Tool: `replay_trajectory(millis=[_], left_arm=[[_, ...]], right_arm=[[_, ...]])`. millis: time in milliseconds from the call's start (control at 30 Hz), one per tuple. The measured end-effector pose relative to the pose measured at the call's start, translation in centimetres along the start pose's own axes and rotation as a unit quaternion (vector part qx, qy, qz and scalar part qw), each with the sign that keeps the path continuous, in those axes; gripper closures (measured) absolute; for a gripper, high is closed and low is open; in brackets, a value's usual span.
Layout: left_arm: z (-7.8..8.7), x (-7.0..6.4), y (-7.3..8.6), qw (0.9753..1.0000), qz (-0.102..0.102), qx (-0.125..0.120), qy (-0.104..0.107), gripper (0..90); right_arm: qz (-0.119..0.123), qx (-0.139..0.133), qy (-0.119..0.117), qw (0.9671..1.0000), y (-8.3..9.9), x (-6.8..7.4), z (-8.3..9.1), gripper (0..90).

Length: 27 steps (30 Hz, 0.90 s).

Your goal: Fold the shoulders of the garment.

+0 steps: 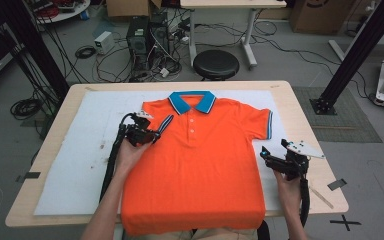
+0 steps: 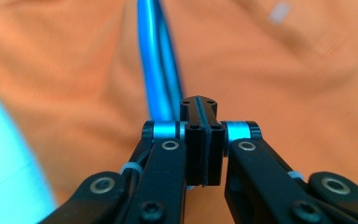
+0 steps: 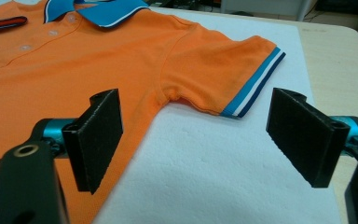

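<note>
One limp orange polo shirt (image 1: 200, 165), best taken by sleeve hems: left gripper (image 1: 152, 136) clamped on folded-in sleeve cuff (image 1: 166, 122), right gripper (image 1: 266, 155) gaped empty.

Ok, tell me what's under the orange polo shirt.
The orange polo shirt lies on a white foam sheet, which covers the wooden table. The shirt's hem hangs over the table's near edge. Anything beneath the fabric itself is hidden.

The left tongs (image 1: 156, 135) are black, with silver screws, blue metal pins and a thick black cable. The right tongs (image 1: 265, 154) have flat black pads (image 3: 100, 137) and a grey three-cornered plate on top. Both forearms are bare.
</note>
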<state>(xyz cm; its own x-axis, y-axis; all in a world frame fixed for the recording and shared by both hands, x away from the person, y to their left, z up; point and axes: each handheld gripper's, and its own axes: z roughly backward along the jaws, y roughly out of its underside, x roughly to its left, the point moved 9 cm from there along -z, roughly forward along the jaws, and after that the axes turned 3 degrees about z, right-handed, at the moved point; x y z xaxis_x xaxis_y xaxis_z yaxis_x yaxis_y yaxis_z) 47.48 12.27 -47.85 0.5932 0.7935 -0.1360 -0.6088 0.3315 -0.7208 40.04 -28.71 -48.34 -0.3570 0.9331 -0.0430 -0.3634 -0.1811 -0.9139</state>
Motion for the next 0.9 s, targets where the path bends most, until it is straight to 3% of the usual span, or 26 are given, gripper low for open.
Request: replay_trajectory(millis=[33,100,167,200,233,267,367,400,433,467,533,567,600,667,700,733,767,800,833,900], left_arm=[[0.1,0.0,-0.3,0.9999,-0.004,-0.003,-0.010,89.5],[0.2,0.1,-0.3,0.9991,-0.020,0.016,-0.034,84.2],[-0.2,0.0,0.2,0.9983,-0.020,0.045,-0.031,74.1],[-0.4,0.1,0.6,0.9971,-0.025,0.060,-0.041,71.3],[-0.4,0.1,0.6,0.9971,-0.025,0.060,-0.041,68.6],[-0.8,0.5,1.3,0.9936,-0.040,0.081,-0.068,67.7],[-0.9,0.7,1.5,0.9931,-0.047,0.076,-0.077,72.3],[-0.9,0.7,1.5,0.9931,-0.047,0.076,-0.077,75.8],[-1.1,0.3,1.3,0.9953,-0.040,0.069,-0.055,84.7],[-1.2,0.3,1.1,0.9959,-0.036,0.064,-0.052,88.0],[-1.1,0.0,0.5,0.9981,-0.025,0.042,-0.039,89.5],[-1.1,0.0,0.5,0.9981,-0.025,0.042,-0.039,89.5],[-1.0,-0.4,-0.3,0.9999,-0.006,0.012,-0.009,89.5],[-0.8,-0.2,-0.9,0.9999,-0.002,0.004,-0.013,89.5],[-0.8,-0.2,-0.9,0.9999,-0.002,0.004,-0.013,89.0],[-0.6,0.1,-1.1,0.9996,-0.005,0.005,-0.028,84.9],[0.0,0.4,-1.0,0.9994,0.000,0.020,-0.029,78.2],[0.0,0.4,-1.0,0.9994,0.000,0.020,-0.029,74.0],[0.3,0.5,-0.7,0.9991,0.000,0.032,-0.026,74.0],[1.0,0.8,0.9,0.9959,-0.031,0.067,-0.053,68.9]], right_arm=[[0.002,-0.001,0.000,1.0000,0.0,0.0,0.0,19.1],[0.000,0.000,-0.001,1.0000,0.0,0.0,0.0,19.1],[0.000,-0.001,0.000,1.0000,0.0,0.0,0.0,19.1],[0.000,-0.001,-0.001,1.0000,0.0,0.0,0.0,19.1],[0.000,-0.001,-0.001,1.0000,0.0,0.0,0.0,19.1],[0.000,0.000,-0.001,1.0000,0.0,0.0,0.0,19.1],[-0.001,0.001,-0.001,1.0000,0.0,0.1,0.0,19.1],[-0.002,0.002,-0.001,1.0000,0.0,0.1,0.0,19.1],[0.002,0.000,0.000,1.0000,0.0,0.0,0.0,19.1],[-0.001,0.002,0.000,1.0000,0.0,0.1,0.0,19.1],[-0.001,0.002,0.000,1.0000,0.0,0.1,0.0,19.1],[0.000,0.000,0.001,1.0000,0.0,0.0,0.0,19.2],[-0.001,0.000,0.001,1.0000,0.0,0.0,0.0,19.1],[0.001,0.000,0.001,1.0000,0.0,0.0,0.0,19.1],[0.001,0.000,0.001,1.0000,0.0,0.0,0.0,19.1],[0.001,0.000,0.001,1.0000,0.0,0.0,0.0,19.1],[0.001,0.000,0.001,1.0000,0.0,0.0,0.0,19.1],[0.000,0.000,0.000,1.0000,0.0,0.0,0.0,19.1],[0.000,0.000,0.000,1.0000,0.0,0.0,0.0,19.1],[0.001,0.001,-0.001,1.0000,0.0,0.0,0.0,19.1]])
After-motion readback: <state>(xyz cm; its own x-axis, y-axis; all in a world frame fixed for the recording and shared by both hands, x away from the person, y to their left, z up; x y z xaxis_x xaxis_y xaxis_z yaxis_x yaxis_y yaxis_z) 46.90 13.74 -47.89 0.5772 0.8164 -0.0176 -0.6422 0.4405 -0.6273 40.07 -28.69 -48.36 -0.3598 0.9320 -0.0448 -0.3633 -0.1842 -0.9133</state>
